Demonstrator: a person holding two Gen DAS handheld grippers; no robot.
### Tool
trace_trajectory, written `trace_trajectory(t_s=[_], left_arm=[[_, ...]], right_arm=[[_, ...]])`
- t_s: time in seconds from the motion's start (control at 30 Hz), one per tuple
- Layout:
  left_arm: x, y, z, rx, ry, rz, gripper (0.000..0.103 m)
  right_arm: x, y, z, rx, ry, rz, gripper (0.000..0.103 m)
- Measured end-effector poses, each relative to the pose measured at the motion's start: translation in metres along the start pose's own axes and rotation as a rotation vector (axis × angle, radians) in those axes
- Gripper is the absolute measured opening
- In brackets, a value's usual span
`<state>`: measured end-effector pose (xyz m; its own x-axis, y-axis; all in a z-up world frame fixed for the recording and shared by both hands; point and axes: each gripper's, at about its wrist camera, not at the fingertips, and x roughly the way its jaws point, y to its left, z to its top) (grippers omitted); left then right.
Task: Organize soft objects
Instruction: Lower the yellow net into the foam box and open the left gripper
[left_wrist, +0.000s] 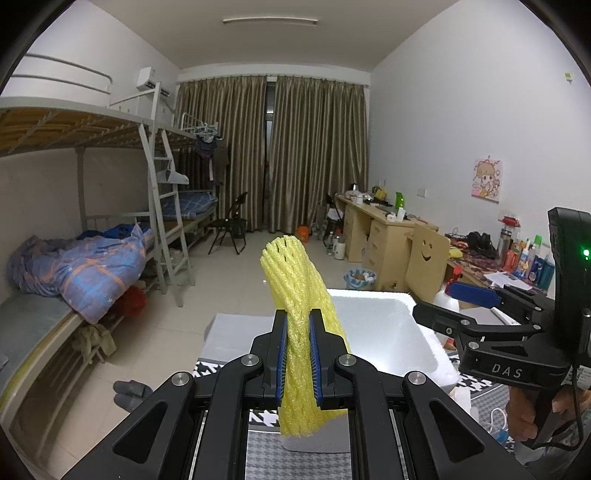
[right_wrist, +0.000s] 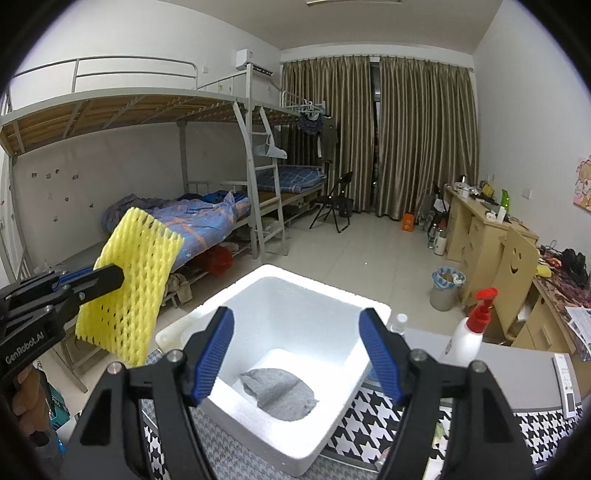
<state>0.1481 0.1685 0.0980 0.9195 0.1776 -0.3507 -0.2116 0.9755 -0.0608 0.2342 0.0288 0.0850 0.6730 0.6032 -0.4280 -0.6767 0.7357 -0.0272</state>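
yellow foam net (left_wrist: 300, 334) pinched upright in L hand-held gripper (left_wrist: 298, 360), held above white foam box (right_wrist: 207, 314) | grey cloth (right_wrist: 279, 393) on box floor | R hand-held gripper (right_wrist: 297, 356) spread, empty, over box | box on houndstooth table (right_wrist: 369, 428)

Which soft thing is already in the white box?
The grey cloth, lying on the white foam box floor. The yellow foam net is clamped in the left gripper.

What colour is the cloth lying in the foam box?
Grey; the cloth lies on the floor of the white box, clearest in the right wrist view.
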Motion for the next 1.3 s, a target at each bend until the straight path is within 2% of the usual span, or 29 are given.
trace_trajectory(t_s=[0.63,1.3], left_arm=[[0.022,-0.020,0.007,0.038,0.025,-0.055,0.012],[0.064,-0.036,0.007,0.051,0.123,-0.105,0.013]], right_arm=[[-0.018,-0.024,-0.008,0.023,-0.013,-0.049,0.075],[-0.035,-0.050,-0.024,0.060,-0.014,-0.114,0.075]])
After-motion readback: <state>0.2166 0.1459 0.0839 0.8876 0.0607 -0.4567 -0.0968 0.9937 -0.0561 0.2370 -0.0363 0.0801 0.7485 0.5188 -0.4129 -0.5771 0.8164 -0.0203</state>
